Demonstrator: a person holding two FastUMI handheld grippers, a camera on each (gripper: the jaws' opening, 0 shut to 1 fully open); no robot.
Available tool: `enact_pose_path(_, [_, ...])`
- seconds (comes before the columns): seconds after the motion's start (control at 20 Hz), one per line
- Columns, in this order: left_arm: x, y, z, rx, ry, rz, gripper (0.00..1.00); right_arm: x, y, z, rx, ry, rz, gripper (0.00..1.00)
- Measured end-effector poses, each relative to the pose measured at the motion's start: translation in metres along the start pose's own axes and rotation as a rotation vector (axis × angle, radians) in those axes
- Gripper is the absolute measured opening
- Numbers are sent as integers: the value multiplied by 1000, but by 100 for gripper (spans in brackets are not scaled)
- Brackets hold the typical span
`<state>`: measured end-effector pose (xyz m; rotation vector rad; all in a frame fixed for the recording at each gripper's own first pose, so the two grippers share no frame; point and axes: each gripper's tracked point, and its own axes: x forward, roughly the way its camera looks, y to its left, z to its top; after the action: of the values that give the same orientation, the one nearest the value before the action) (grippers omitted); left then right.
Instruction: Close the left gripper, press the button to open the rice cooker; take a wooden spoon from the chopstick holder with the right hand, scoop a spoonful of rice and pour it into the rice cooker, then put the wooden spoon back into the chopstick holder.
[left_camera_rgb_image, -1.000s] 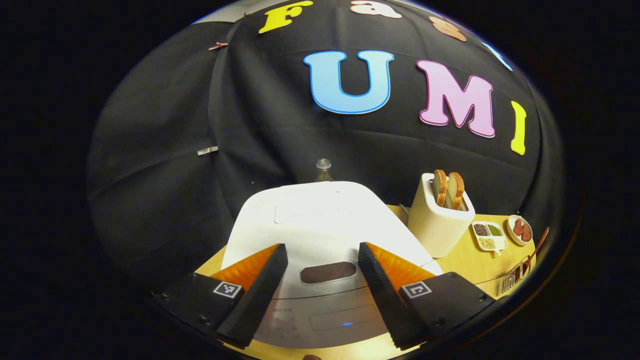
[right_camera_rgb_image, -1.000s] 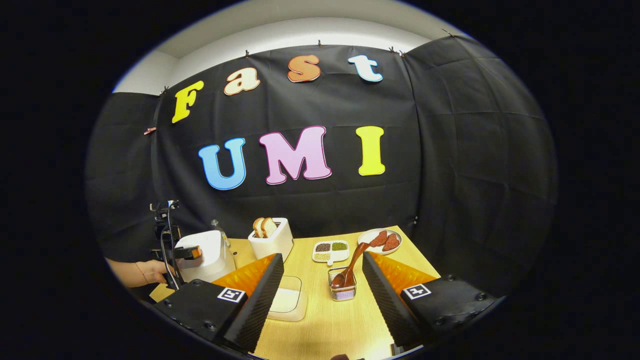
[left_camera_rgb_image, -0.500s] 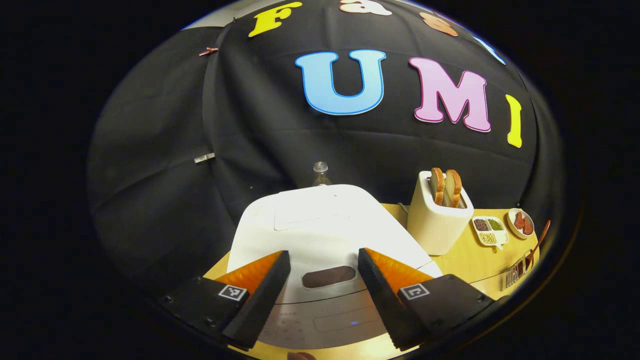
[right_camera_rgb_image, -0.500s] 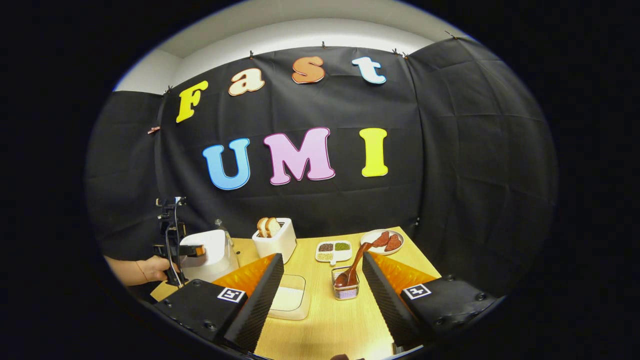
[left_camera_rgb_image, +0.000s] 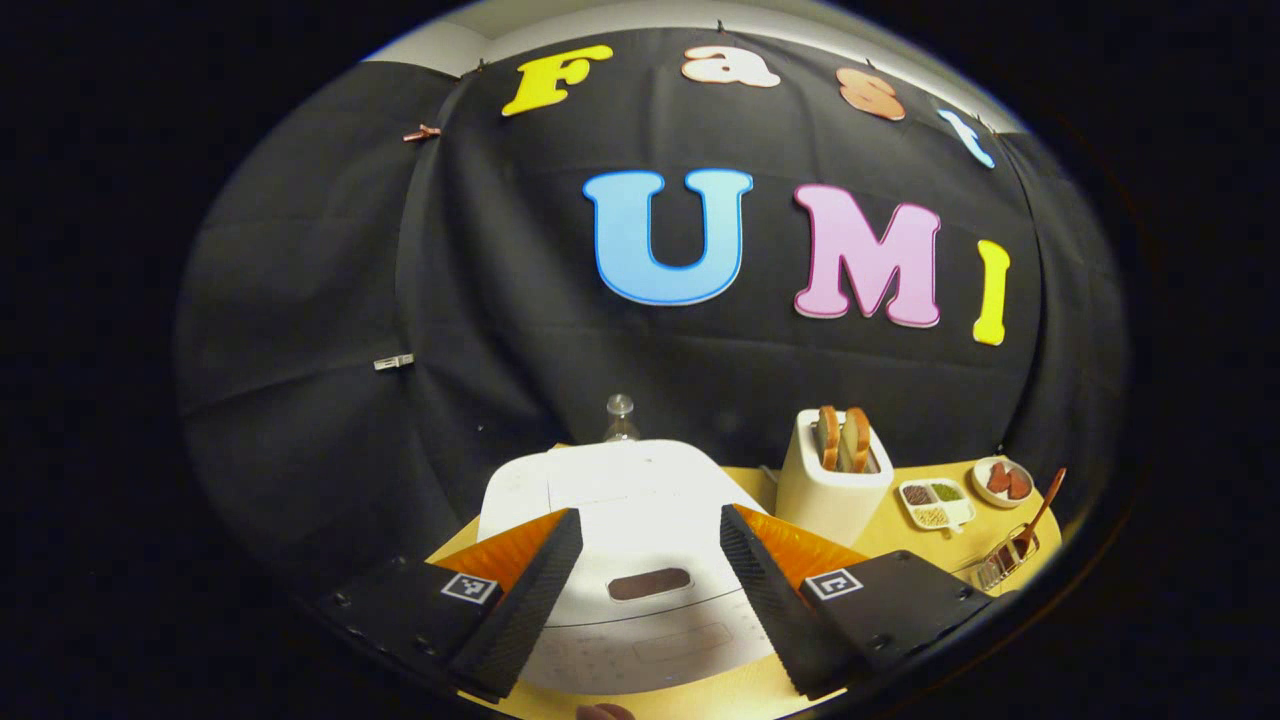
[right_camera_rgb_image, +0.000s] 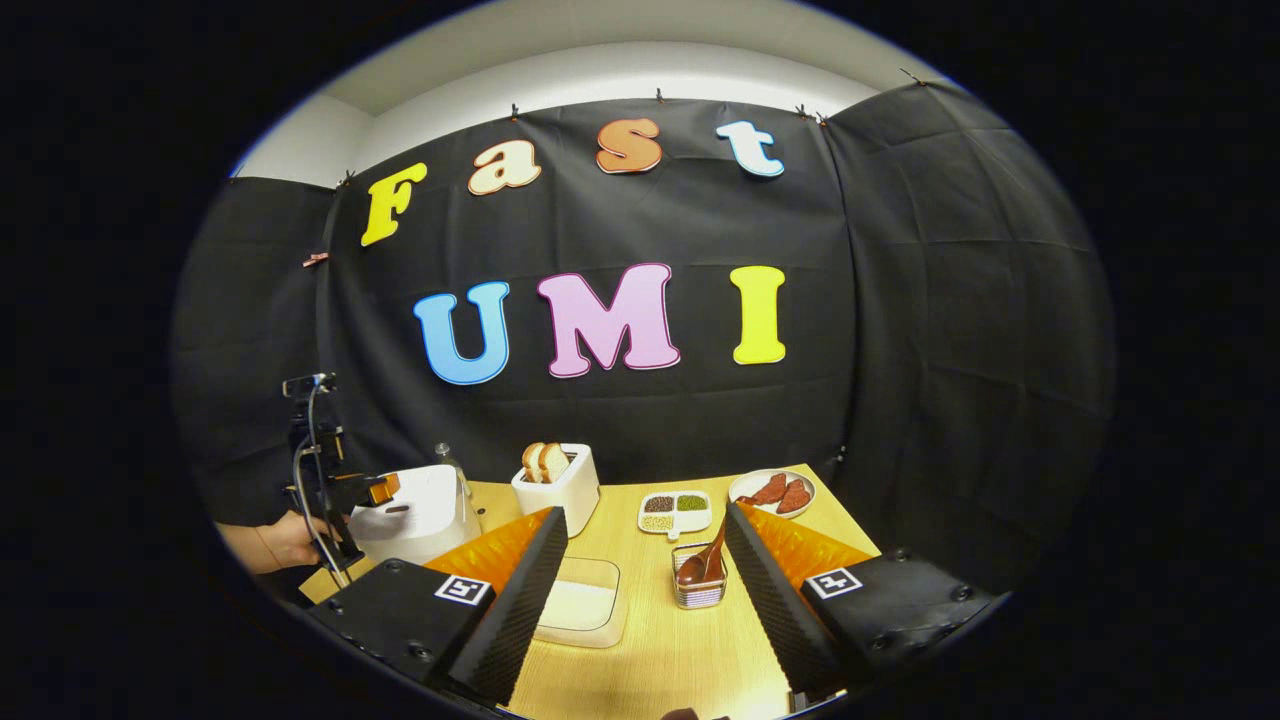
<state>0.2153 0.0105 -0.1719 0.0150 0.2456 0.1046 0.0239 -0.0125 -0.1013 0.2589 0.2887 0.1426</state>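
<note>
The white rice cooker (left_camera_rgb_image: 620, 490) stands with its lid down, its dark oval button (left_camera_rgb_image: 650, 583) facing me. My left gripper (left_camera_rgb_image: 649, 515) is open, hovering just in front of and above the button, one finger on each side. In the right gripper view the cooker (right_camera_rgb_image: 415, 510) is at far left with the left gripper (right_camera_rgb_image: 365, 490) and a hand (right_camera_rgb_image: 285, 540) beside it. My right gripper (right_camera_rgb_image: 645, 512) is open over the table. A wooden spoon (right_camera_rgb_image: 708, 560) leans in the wire chopstick holder (right_camera_rgb_image: 700, 590). The white rice tray (right_camera_rgb_image: 582, 605) lies by the right gripper's left finger.
A cream toaster (right_camera_rgb_image: 557, 485) with bread slices stands behind the tray. A divided dish (right_camera_rgb_image: 675, 510) of grains and a plate (right_camera_rgb_image: 772, 492) of red pieces sit at the back of the wooden table (right_camera_rgb_image: 650, 660). A clear bottle (left_camera_rgb_image: 620, 418) rises behind the cooker.
The left gripper has drawn back and up from the cooker, which looks smaller now; its jaws stay apart. The right gripper has shifted slightly, staying open. The lid has not moved.
</note>
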Motion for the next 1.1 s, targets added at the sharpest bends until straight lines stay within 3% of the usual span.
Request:
enact_pose_path(0.3, [-56,-9,52,-3,-143,-108,96,8,9,11,-72,-28,7,98])
enact_pose_path(0.55, [-105,-23,84,-32,-186,-197,95,13,19,20,-116,-50,15,98])
enact_pose_path(1.1, [-192,-21,112,-21,-290,-270,95,16,28,31,-126,-77,-3,99])
